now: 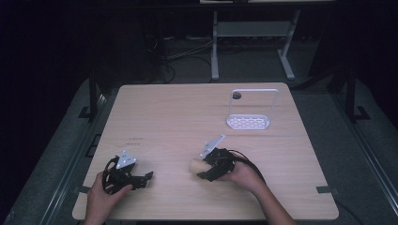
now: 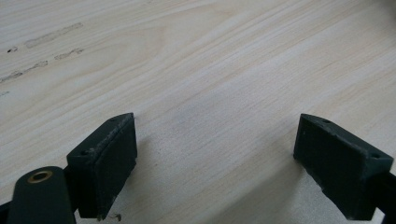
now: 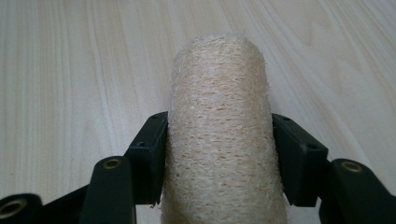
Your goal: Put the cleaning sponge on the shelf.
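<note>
My right gripper clamped on loofah roll, 2 jaws pressing its sides, low over table near front middle. My left gripper spread wide, nothing between jaws, front-left. White rack sits far right, well apart.

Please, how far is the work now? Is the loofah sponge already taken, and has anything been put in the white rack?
Done: the right gripper is closed on the loofah sponge, its jaws pressing both sides. In hand: the sponge is low over the near part of the wooden table. Left, if the rack is the goal: the white rack far right holds nothing. The left gripper is open over bare wood.
</note>
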`<state>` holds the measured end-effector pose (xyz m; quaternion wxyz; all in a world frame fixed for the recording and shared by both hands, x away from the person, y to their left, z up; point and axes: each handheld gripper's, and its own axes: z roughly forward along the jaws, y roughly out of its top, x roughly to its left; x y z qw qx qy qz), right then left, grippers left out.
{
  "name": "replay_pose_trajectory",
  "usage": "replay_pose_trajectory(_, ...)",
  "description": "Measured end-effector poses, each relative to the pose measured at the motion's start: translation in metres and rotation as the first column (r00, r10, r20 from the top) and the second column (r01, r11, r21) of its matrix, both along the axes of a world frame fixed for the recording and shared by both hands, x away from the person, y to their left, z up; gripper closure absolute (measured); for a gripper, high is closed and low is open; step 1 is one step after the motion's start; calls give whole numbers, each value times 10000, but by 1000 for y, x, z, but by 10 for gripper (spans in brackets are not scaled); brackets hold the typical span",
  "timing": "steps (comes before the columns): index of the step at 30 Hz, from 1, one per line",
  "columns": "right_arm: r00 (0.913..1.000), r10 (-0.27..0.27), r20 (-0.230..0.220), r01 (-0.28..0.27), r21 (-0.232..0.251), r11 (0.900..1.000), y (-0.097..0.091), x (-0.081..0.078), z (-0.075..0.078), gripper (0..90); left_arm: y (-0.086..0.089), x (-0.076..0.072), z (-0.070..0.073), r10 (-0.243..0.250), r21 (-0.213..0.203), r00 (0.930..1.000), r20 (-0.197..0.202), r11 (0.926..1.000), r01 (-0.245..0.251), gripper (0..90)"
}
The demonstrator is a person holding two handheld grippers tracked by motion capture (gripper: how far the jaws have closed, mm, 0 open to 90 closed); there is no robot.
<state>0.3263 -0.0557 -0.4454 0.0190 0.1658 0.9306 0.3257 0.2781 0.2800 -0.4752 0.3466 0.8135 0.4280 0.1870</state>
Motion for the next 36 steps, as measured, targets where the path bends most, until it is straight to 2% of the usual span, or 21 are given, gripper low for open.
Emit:
replay_pose_trajectory(12, 9985, -553, 43, 552, 165, 9983, -15, 5, 5, 418, 0, 0, 0, -14, 20, 10000, 15, 10000, 14, 128)
replay_pose_trajectory(13, 9986, -512, 162, 510, 147, 9986, -17, 6, 5, 418, 0, 0, 0, -11, 17, 10000, 14, 10000, 11, 128)
replay_pose_trajectory(22, 9943, -1056, 125, 1052, 278, 9941, -31, 11, 8, 419, 0, 0, 0, 0, 0, 10000, 3, 10000, 0, 128)
replay_pose_trajectory(36, 9800, -1971, 283, 1955, 519, 9793, -55, 21, 14, 420, 0, 0, 0, 2, -2, 10000, -1, 10000, -2, 128)
